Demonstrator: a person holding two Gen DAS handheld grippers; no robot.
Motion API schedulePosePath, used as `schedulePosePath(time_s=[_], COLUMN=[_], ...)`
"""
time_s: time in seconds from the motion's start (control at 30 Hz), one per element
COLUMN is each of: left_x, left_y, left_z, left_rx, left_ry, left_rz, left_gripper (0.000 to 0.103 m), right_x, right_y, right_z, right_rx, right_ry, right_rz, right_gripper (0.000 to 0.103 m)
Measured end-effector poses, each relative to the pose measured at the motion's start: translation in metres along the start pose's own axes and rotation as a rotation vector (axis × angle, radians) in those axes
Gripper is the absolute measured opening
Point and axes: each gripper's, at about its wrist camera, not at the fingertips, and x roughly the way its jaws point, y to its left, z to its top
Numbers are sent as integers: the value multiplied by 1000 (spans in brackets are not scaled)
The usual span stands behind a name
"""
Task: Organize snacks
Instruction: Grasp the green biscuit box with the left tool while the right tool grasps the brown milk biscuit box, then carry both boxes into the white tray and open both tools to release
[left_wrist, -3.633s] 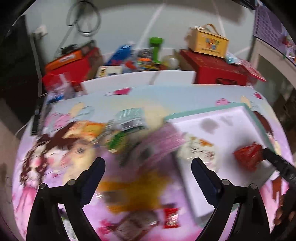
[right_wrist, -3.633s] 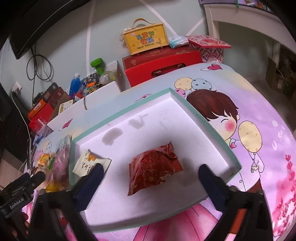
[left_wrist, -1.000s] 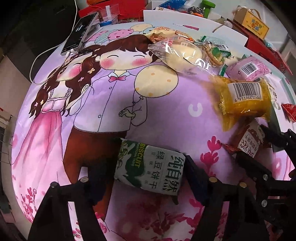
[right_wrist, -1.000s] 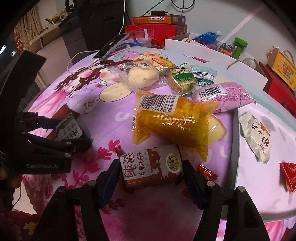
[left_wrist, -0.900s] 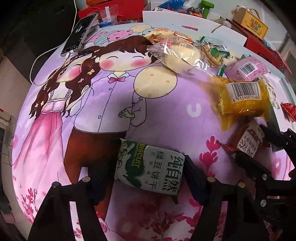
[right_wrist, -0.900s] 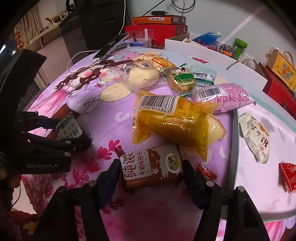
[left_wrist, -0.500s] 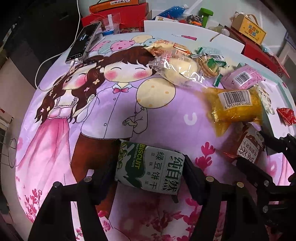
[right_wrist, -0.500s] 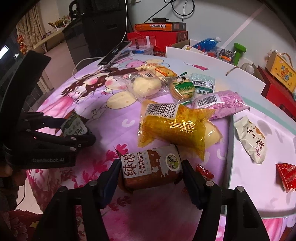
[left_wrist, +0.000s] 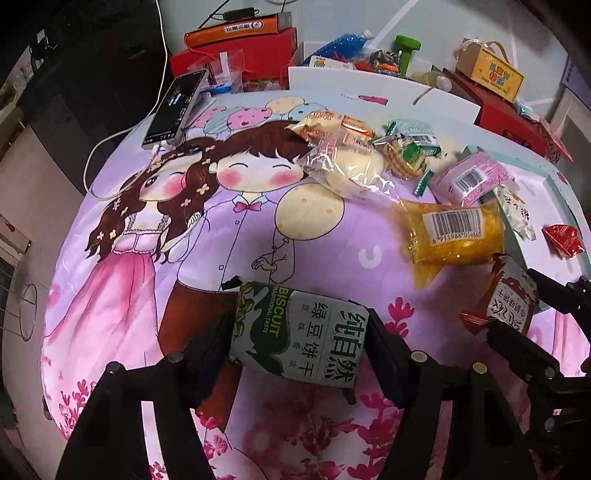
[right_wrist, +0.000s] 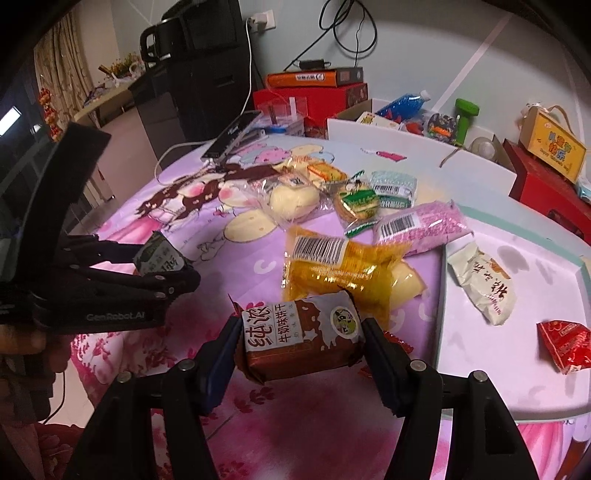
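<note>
Between the fingers of the left gripper (left_wrist: 299, 339) sits a green-and-white biscuit pack (left_wrist: 301, 338), clamped crosswise with one pad against each end; the jaws stand about half open, closed on the pack. The pack is clear of the cartoon-printed tablecloth (left_wrist: 207, 236) below it. In the right wrist view the same gripper (right_wrist: 173, 269) appears to the left of the right gripper, with the biscuit pack (right_wrist: 160, 258) pinched at its tip and a hand (right_wrist: 26, 347) on its handle.

The right gripper (right_wrist: 301, 343) holds a brown milk-biscuit pack (right_wrist: 299, 338) in the same manner: pads on both short ends, jaws about half open, pack lifted off the cloth. In the left wrist view this pack (left_wrist: 508, 301) shows to the right of the left gripper.

Ahead of the right gripper, just beyond the held pack, lies a yellow snack bag (right_wrist: 340, 266) with a barcode label. Further ahead lie a pink packet (right_wrist: 421, 223), a round biscuit pack (right_wrist: 356, 203) in green wrap, and a clear bag of bread (right_wrist: 291, 197).

To the right of the right gripper lies a shallow white tray (right_wrist: 491, 369) with a pale green rim. Inside it rest a cream sachet (right_wrist: 484, 284) and a small red packet (right_wrist: 565, 343), well apart from each other.

Far ahead and left, a phone (right_wrist: 236, 136) lies near the table edge with a cable attached.
</note>
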Motion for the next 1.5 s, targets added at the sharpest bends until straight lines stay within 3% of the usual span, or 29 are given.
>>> schedulePosePath(time_s=[0.37,0.63,0.93,1.17,1.5], left_x=[-8,-18,-32,-33,-8], left_y=[-9,-31,-102,-160,-237], left_z=[3,17,51,87,124], left_rx=[16,42,207,318,439], left_ry=[-29,-62,-124,-161,-162], left_rz=[-8,-33,-63,-144,-209], left_gripper=[71,71,71,71,71], right_x=[-11,-32,-53,-59,-67], right_y=[-8,-40,-109,-170,-229], right_z=[4,12,19,12,-2], right_rx=[32,98,253,386,497], right_ry=[-33,-98,-159,-158,-181], right_rz=[-34,-89,-163,-238,-314], right_gripper=[68,68,68,68,68])
